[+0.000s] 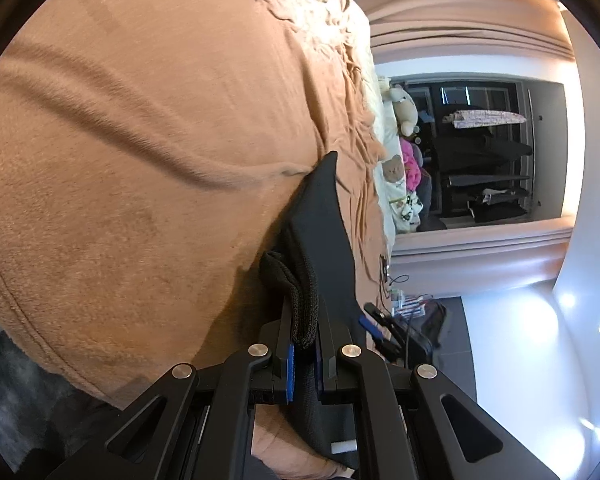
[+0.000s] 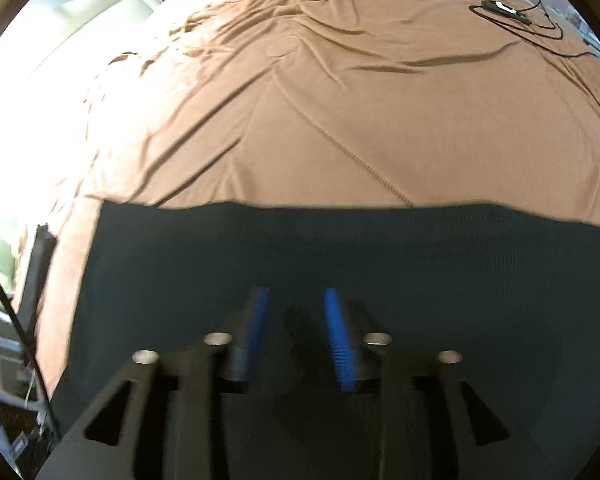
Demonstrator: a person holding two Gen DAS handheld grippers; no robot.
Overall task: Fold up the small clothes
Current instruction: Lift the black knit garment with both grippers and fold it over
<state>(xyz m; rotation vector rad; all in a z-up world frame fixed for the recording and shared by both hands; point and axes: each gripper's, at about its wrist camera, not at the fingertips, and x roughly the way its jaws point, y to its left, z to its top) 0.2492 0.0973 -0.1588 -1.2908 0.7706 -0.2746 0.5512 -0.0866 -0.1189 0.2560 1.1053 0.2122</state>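
A black knit garment [image 2: 340, 264] lies spread on the near part of a bed covered with a tan blanket [image 2: 300, 100], its far edge running straight across from left to right. The right gripper [image 2: 296, 332] hangs over it with its blue pads parted and nothing pinched between them, so it is released. The left gripper [image 1: 305, 344] is clenched on a bunched ribbed edge [image 1: 296, 296] of the same black cloth, a flap of which stands up off the blanket. A black cable [image 2: 540, 20] trails at the far right of the bed, well apart from the garment.

The cloth looks light, limp and thin; I'd expect it to sag and drag along the fleecy blanket. A corner or hem looks the best place to pinch, taking the layers together, since a mid-panel grab would probably only bunch it
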